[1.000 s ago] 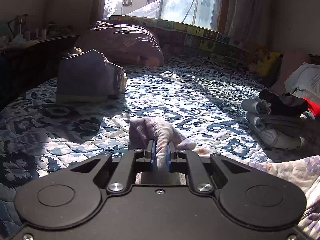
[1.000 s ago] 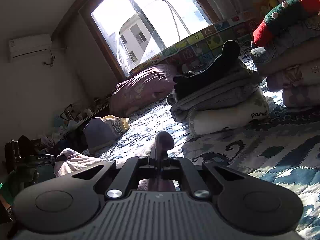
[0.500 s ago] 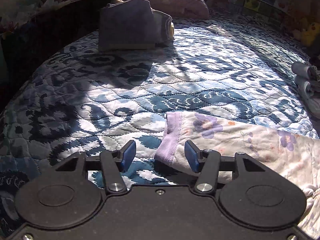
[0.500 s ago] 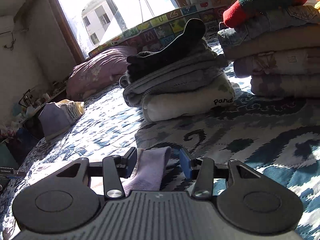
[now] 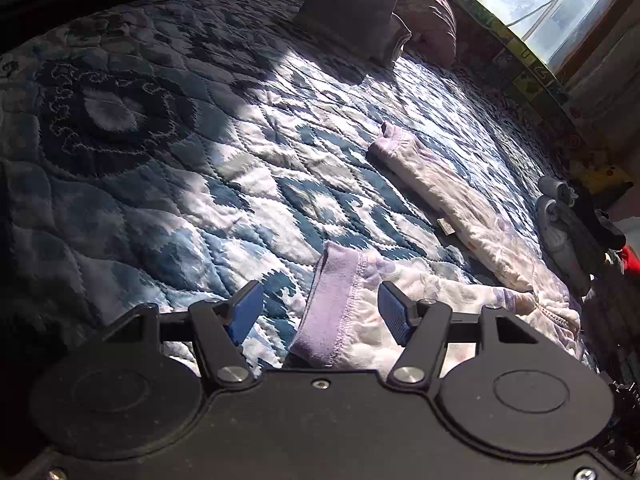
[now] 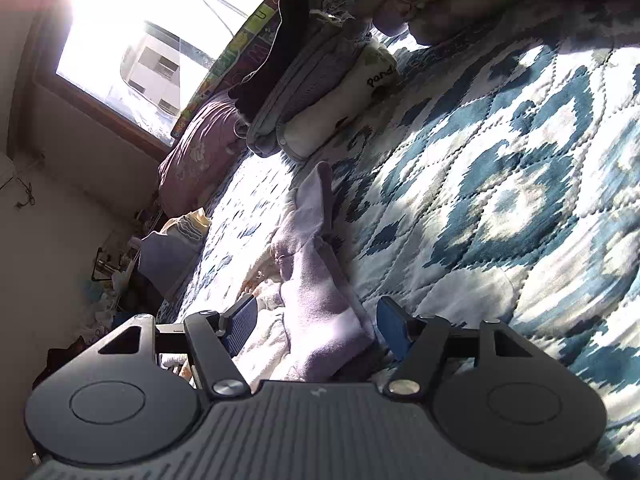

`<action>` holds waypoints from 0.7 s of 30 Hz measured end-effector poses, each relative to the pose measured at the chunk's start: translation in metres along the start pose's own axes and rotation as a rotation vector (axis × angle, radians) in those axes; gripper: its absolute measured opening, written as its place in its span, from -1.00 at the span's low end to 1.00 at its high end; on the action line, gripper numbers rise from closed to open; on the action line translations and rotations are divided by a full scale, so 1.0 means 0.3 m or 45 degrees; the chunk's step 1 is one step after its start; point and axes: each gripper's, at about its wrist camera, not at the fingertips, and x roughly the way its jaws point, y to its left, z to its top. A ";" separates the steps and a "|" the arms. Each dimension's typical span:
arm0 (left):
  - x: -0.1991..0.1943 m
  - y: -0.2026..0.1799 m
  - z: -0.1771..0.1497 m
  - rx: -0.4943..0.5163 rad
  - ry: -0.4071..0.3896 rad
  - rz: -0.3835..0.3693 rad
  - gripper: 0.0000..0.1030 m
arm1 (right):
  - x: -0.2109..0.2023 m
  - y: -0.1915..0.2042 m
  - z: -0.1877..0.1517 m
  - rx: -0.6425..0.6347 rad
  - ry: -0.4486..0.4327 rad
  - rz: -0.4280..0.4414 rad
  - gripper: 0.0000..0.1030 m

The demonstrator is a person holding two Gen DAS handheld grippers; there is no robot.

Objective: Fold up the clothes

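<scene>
Both your claws, left (image 5: 320, 312) and right (image 6: 316, 320), are wide open, holding nothing, each straddling a purple cuff of the floral garment (image 5: 460, 208) on the bed (image 5: 200, 160). Looks like you're between folds, so any next pinch needs a clean bite on a cuff.

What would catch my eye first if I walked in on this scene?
Probably the pale floral garment with lilac cuffs, spread across the blue patterned quilt. Each open claw, left and right, straddles a cuff. Folded clothes are stacked beyond, near the bright window.
</scene>
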 end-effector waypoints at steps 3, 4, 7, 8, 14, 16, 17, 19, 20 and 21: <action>0.029 -0.004 -0.058 -0.041 0.024 -0.047 0.20 | 0.023 0.034 -0.052 -0.038 -0.002 -0.030 0.28; 0.038 -0.011 -0.074 -0.044 0.017 -0.046 0.09 | 0.033 0.043 -0.062 -0.054 -0.013 -0.035 0.23; 0.049 -0.082 -0.078 0.032 -0.024 -0.021 -0.81 | 0.068 0.069 -0.074 -0.167 -0.030 -0.065 -0.71; 0.049 -0.090 -0.080 0.044 -0.031 -0.015 -0.83 | 0.048 0.087 -0.072 -0.205 -0.079 -0.076 -0.71; 0.041 -0.073 -0.097 0.060 -0.040 0.013 -0.82 | -0.071 0.094 -0.081 -0.191 -0.083 -0.145 -0.73; 0.038 -0.067 -0.103 0.066 -0.043 0.022 -0.81 | -0.042 0.048 -0.086 -0.123 0.012 -0.201 -0.73; 0.037 -0.064 -0.106 0.069 -0.045 0.027 -0.79 | -0.041 0.040 -0.090 -0.109 0.023 -0.213 -0.72; 0.034 -0.059 -0.112 0.074 -0.048 0.036 -0.65 | -0.055 0.047 -0.111 -0.147 0.004 -0.243 -0.62; 0.033 -0.056 -0.115 0.077 -0.049 0.041 -0.53 | -0.067 0.056 -0.118 -0.169 -0.017 -0.250 -0.52; 0.031 -0.053 -0.118 0.080 -0.051 0.045 -0.49 | -0.085 0.069 -0.128 -0.202 -0.048 -0.264 -0.44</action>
